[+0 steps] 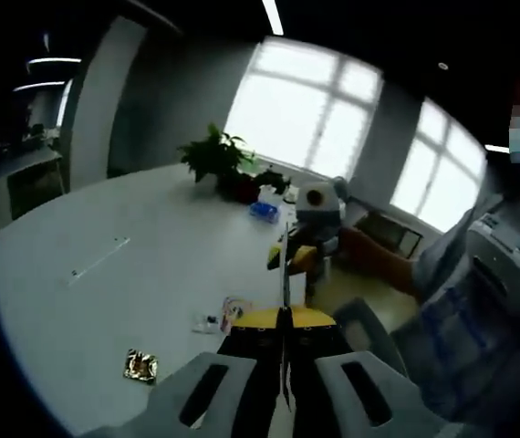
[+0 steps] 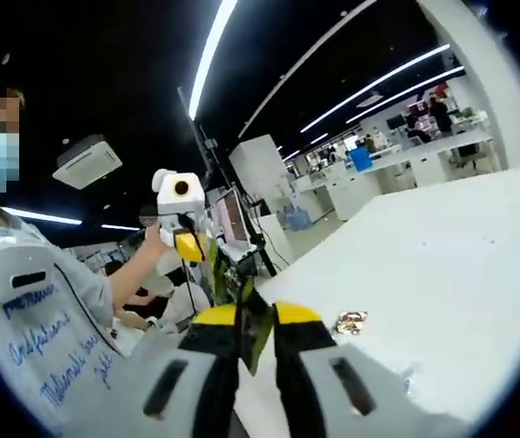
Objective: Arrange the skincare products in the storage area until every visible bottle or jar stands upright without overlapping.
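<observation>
In the left gripper view the left claw (image 1: 285, 360) rises from the lower edge with its grey jaws and yellow-and-black tips drawn together on a thin, flat, dark sheet-like item (image 1: 285, 274) seen edge-on, standing up between the tips; what it is I cannot tell. Beyond it lies the wide white tabletop (image 1: 132, 274). On that surface, left of the claw and well apart from it, rests a small crumpled gold-and-black foil packet (image 1: 140, 366); nearer the claw's tips, just to their left, sit a small clear item with a white label (image 1: 206, 321) and a small white-and-red wrapper (image 1: 234, 308), both too blurred to identify as bottle or jar. At the far edge of the tabletop stands a green leafy potted plant (image 1: 218, 157), with a small blue box (image 1: 264, 212) near it, in front of bright windows (image 1: 306, 100). The other claw's yellow-tipped end (image 1: 298, 257) enters past the tips, held by a person's hand, whose grey sleeve with blue script (image 1: 479, 301) occupies the right side. In the right gripper view the right claw (image 2: 246, 333) has its jaws closed on a thin dark green-tinted sheet (image 2: 253, 339) pinched between the yellow tips. The white tabletop (image 2: 442, 274) stretches to the right, with a crumpled gold foil scrap (image 2: 349, 321) just right of the tips. No upright skincare container can be made out in either view.
</observation>
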`<state>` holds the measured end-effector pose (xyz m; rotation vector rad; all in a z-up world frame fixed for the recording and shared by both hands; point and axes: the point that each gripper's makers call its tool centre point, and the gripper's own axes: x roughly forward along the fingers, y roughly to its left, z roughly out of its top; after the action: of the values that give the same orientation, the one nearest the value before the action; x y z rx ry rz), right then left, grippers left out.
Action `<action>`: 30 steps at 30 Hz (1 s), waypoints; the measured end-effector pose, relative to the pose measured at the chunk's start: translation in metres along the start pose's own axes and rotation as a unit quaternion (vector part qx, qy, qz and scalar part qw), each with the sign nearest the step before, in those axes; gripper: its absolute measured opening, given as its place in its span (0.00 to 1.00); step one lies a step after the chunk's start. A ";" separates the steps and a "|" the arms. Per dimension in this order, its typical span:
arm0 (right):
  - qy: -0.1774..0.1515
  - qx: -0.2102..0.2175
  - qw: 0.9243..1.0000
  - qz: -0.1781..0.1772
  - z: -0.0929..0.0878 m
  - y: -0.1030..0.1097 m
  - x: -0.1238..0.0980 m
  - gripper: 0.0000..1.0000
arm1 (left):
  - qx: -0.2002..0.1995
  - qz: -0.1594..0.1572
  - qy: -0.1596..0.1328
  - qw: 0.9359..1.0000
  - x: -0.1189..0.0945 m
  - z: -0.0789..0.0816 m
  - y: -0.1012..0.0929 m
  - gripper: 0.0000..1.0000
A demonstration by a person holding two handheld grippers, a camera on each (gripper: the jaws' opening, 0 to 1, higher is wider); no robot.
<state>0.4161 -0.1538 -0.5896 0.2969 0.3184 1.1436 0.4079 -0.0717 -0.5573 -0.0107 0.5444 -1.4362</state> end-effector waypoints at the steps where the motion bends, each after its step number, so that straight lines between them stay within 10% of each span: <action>1: 0.006 -0.003 1.000 0.004 -0.004 0.002 0.001 0.13 | 0.000 -0.003 0.006 1.000 0.000 -0.002 -0.001 0.00; 30: 0.071 0.030 0.994 0.072 -0.058 0.057 0.033 0.01 | 0.012 -0.019 0.004 1.000 -0.008 -0.031 -0.001 0.00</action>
<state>0.3584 -0.0975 -0.6240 0.2955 0.4622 1.3022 0.3960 -0.0543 -0.5814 0.0037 0.5357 -1.4792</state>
